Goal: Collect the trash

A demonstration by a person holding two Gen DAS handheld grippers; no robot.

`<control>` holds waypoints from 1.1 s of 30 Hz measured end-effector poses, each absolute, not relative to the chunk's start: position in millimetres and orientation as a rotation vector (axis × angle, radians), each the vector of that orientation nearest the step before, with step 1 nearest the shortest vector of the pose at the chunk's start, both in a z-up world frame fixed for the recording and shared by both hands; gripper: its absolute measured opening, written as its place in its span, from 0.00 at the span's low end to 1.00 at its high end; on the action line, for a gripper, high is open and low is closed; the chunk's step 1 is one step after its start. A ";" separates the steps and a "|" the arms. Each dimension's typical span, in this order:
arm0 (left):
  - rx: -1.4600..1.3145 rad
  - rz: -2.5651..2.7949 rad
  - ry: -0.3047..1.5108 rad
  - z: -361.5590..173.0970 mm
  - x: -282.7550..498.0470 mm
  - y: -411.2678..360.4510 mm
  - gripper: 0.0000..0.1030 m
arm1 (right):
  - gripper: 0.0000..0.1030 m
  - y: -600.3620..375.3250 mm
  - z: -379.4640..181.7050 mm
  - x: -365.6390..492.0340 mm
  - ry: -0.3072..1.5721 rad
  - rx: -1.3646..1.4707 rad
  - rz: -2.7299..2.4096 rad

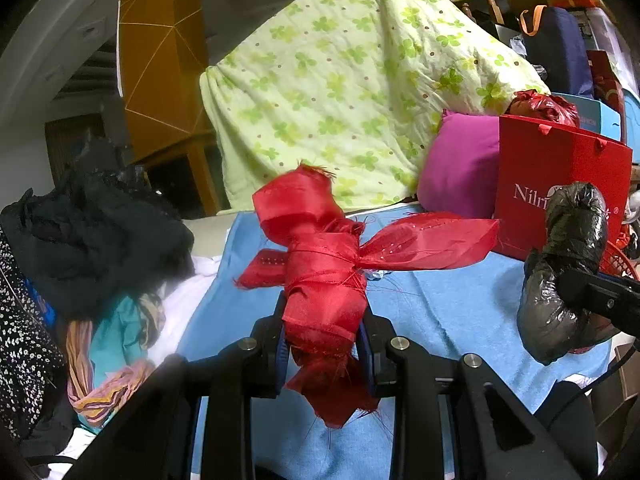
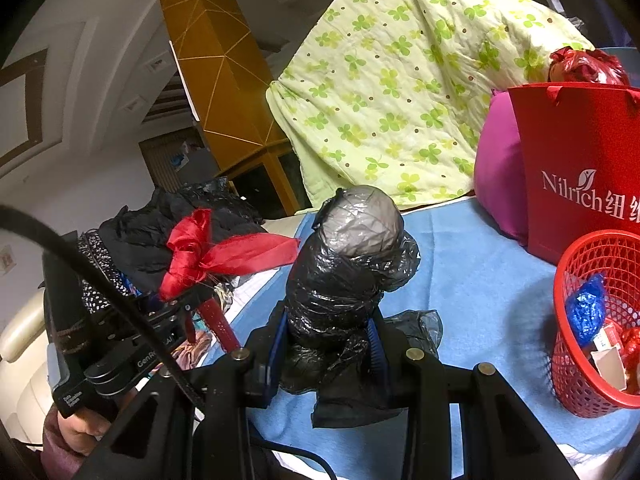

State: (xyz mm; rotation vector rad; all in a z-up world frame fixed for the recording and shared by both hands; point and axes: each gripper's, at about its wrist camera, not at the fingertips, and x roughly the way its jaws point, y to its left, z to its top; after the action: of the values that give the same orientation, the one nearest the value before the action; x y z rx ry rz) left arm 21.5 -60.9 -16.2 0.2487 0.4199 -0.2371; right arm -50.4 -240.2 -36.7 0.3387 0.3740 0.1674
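My left gripper (image 1: 323,344) is shut on a bundle of red ribbon cloth (image 1: 320,264), held upright above the blue blanket (image 1: 448,308). My right gripper (image 2: 332,348) is shut on a wad of black and grey plastic bag (image 2: 352,248), also held above the blanket. Each view shows the other hand: the black wad (image 1: 568,268) at the right edge of the left wrist view, the red ribbon bundle (image 2: 200,252) at the left of the right wrist view. A red mesh basket (image 2: 576,376) with wrappers in it stands at the right on the blue blanket (image 2: 492,300).
A red paper bag (image 2: 580,152) stands behind the basket, beside a magenta pillow (image 1: 460,168) and a green flowered quilt (image 1: 340,80). Dark and patterned clothes (image 1: 92,232) are piled at the left. A person's hand (image 2: 80,432) holds the left gripper.
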 end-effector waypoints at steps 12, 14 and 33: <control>0.153 -0.161 0.478 -29.7 27.1 -14.3 0.30 | 0.38 -239.8 -34.9 6.8 0.410 0.346 0.172; 0.131 -0.136 0.492 -33.9 30.2 0.2 0.30 | 0.38 -230.9 -34.5 32.5 0.447 0.344 0.180; 0.144 -0.126 0.496 -63.7 83.1 54.3 0.30 | 0.38 -130.2 -87.0 183.3 0.679 0.237 0.167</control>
State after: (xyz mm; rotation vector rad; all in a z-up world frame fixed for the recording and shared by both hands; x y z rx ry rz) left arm 83.1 54.3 -63.7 0.1444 0.4963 -0.1259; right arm 183.3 -130.2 -87.0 0.2374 0.6789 0.1672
